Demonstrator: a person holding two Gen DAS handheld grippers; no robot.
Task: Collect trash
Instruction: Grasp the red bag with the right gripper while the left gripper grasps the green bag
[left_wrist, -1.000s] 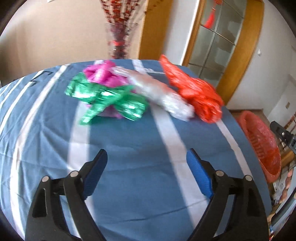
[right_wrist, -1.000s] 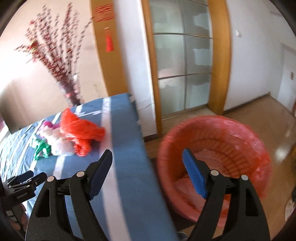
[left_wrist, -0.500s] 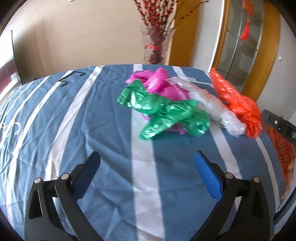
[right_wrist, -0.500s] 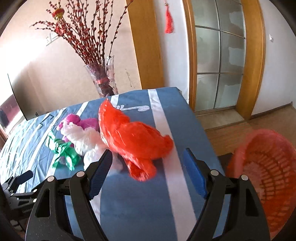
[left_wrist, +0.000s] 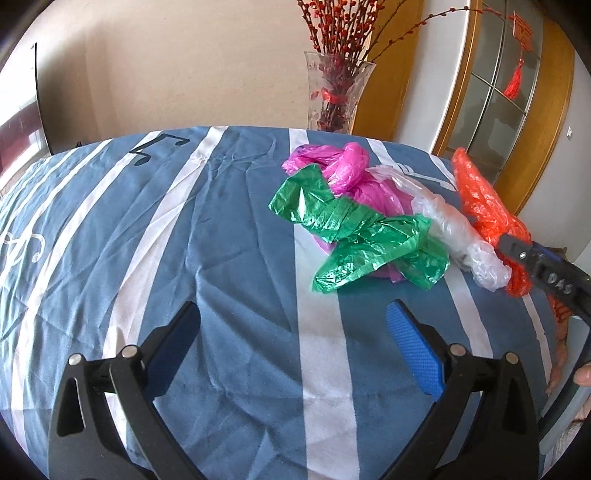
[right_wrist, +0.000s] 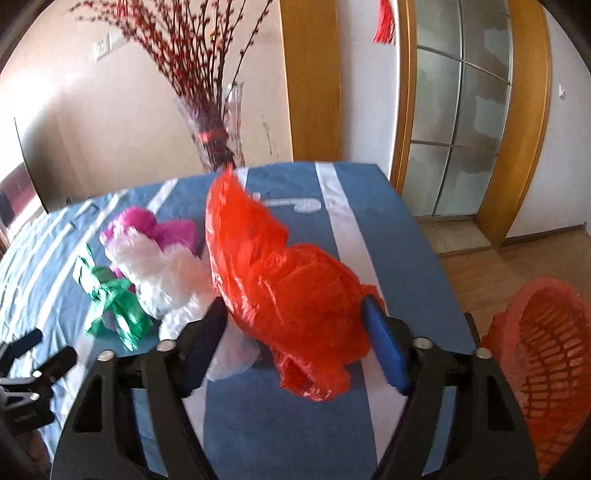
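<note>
R fingers: right gripper (right_wrist: 295, 332) closing, red bag (right_wrist: 288, 291) bulging between the fingers; pads look at its flanks, but can't tell if they press yet (motion blur).
L fingers: left gripper (left_wrist: 291, 343) spread wide, nothing between, only striped cloth of the worktop (left_wrist: 221, 229) below.
Key relation: red bag sits dead ahead of R fingers, long axis running away from them and up to a peak; R hand far nearer than L.
Next pile: white bag (right_wrist: 162, 273) touching red bag's left side; green bag (left_wrist: 354, 236) and pink bag (left_wrist: 343, 166) beyond, ahead-right of L fingers, apart from them.
Edge: worktop's right edge just beside red bag.
Drop spot: red basket (right_wrist: 546, 354) on the floor past that edge, mouth open, clear room between.
Far: glass vase (right_wrist: 214, 125) behind the pile, keep off.
</note>
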